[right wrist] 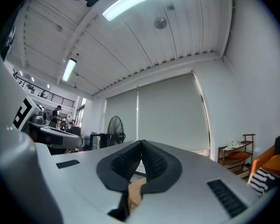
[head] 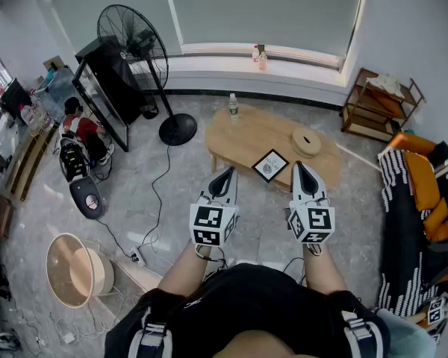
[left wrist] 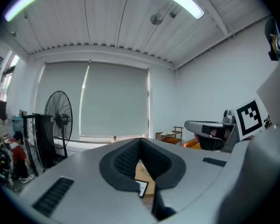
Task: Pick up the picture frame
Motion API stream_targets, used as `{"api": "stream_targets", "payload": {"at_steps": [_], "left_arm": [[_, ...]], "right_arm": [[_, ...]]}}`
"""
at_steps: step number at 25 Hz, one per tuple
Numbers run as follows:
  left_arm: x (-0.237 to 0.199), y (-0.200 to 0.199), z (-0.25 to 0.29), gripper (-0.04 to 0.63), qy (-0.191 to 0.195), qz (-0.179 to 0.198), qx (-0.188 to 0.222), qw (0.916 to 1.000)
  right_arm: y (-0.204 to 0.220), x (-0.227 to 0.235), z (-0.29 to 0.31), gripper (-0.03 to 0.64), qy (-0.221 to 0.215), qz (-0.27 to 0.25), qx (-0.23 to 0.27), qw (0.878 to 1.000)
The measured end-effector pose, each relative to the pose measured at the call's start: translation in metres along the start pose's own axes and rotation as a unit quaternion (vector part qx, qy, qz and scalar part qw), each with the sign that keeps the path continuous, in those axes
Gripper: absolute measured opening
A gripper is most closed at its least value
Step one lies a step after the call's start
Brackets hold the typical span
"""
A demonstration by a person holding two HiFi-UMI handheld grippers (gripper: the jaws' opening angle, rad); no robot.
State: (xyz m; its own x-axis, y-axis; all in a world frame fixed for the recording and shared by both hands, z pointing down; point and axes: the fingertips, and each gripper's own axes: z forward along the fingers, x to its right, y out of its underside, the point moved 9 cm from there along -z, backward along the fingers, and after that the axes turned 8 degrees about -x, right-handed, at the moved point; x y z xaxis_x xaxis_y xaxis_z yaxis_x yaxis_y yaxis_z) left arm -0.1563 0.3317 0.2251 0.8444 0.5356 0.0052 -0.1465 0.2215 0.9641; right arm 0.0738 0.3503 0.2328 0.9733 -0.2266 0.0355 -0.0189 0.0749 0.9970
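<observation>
Over at the upper left of the head view stands a pedestal fan [head: 133,32], well apart from anything the task needs. Moving right, the left gripper [head: 225,174] hangs in the lower middle of the frame with its jaws pressed together and nothing between them; its own view shows the ribbed pads meeting in a point. Beyond it, a low wooden counter [head: 239,136] fills the centre, with a small bottle [head: 233,106] near its far left end. The picture frame [head: 270,165] sits at the near edge of the counter, between the two grippers in the picture and turned corner-on like a diamond, with a dark border round a pale inner panel. Whether it lies flat or leans on a stand is hard to tell. It is probably light and stiff, and if the front is glazed it may be slick and breakable, so a border edge or a corner looks a safer hold than the face. The right gripper [head: 302,170], just right of the frame, is likewise closed and empty, so either pair of jaws would have to part first. Further right a round wooden piece [head: 306,142] rests on the counter, and a small shelf [head: 377,99] stands by the wall at the upper right.
</observation>
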Motion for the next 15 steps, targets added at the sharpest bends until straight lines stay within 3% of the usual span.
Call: {"api": "stream_targets", "payload": {"at_steps": [15], "left_arm": [[-0.026,0.016,-0.022,0.020,-0.009,-0.015,0.004,0.9998]], "right_arm": [[0.008,-0.033,-0.006,0.017,0.013,-0.005,0.001,1.000]]}}
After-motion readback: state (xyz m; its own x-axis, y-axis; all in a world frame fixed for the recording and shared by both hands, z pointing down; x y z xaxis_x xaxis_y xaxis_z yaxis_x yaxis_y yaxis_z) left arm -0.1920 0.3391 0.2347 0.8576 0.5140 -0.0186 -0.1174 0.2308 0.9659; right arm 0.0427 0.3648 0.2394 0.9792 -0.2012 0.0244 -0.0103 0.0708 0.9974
